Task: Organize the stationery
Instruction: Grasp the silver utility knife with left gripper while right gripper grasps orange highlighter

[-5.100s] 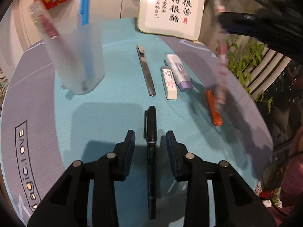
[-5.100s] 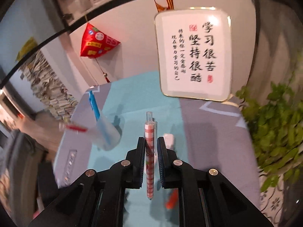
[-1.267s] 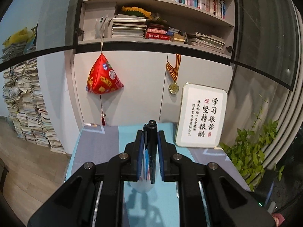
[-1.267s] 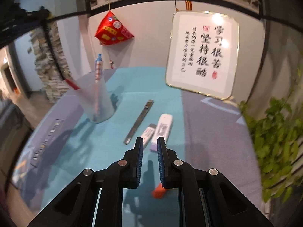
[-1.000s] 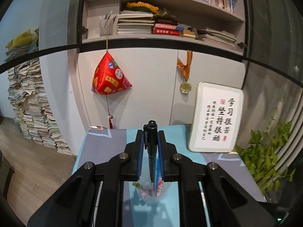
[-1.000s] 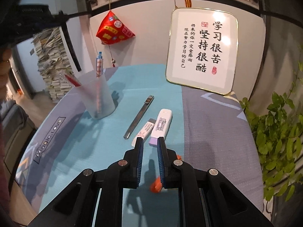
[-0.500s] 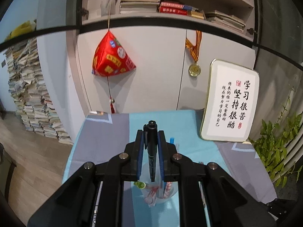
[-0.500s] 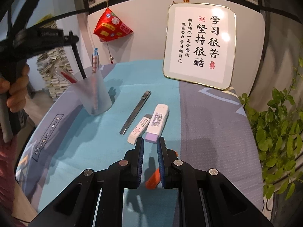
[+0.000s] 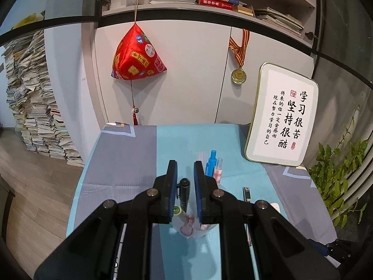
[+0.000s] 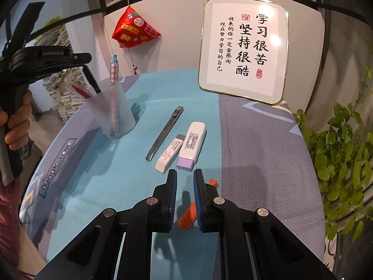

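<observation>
Left gripper [image 9: 185,165] slightly parted, black marker [image 9: 184,192] loose between, tip hidden in cup [image 10: 110,109]; right gripper [image 10: 185,175] near-closed, empty, half covering orange pen [image 10: 187,215]

Colour rundown: the bench [image 10: 256,154] is covered in teal down the middle with grey panels either side and pale blue corner marks. The cup [image 10: 112,112] is frosted see-through white, holding a black marker [image 9: 184,193], a blue pen [image 9: 211,164], a red-and-white checked pen [image 10: 114,72] and something red [image 10: 80,92], maybe a pencil. The knife [image 10: 164,133] looks dark metallic grey. The eraser [image 10: 170,155] is white with a small red print, the glue stick [image 10: 192,144] white with a lilac cap. An orange thing [image 10: 187,215] sits behind the black gripper [image 10: 185,182] with its blue pads [image 10: 174,193]. The hanging pouch [image 9: 137,56] is red with yellow patches.
</observation>
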Demonstrator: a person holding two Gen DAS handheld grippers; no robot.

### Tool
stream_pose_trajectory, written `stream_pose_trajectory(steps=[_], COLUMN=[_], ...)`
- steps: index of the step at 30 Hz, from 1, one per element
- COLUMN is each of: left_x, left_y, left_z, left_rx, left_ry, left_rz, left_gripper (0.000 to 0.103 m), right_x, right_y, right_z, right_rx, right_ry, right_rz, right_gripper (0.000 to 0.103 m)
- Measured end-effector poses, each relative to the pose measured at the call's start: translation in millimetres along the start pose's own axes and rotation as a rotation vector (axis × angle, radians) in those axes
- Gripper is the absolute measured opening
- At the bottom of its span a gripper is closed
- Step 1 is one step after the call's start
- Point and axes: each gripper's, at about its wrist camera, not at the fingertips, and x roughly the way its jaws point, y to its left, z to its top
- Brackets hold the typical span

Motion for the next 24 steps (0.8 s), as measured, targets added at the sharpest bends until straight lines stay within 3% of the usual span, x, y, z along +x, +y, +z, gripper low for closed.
stream_pose_trajectory(steps=[5,9,13,15,24], left_x=[-22,-42,-50,-47,18], left_y=[-3,-24,-50,-62,-96], left_z=[-1,-8,-20,-27,-61], left_rx=[0.006,0.081,0.155,0.171,0.211], left_ry=[-0.038,-0.053,-0.047,-0.019,0.159], left_rz=[-0.027,-0.085,-0.132,-0.143,-0.101], left_gripper=[0.012,0.013,0.027,0.033,0.033], right_x=[-3,-2,-3,-5,8], right_y=[-6,-13,-20,-24,-22], right_z=[1,-2,-6,-9,-27], right_rx=[0.027,0.047,0.062,0.066,0.013], right_ry=[0.002,0.017,0.027,0.025,0.117], right_rz=[-0.002,-0.018,-0.032,-0.034,-0.025], right_gripper=[0.014,0.014,0.014,0.014,0.014])
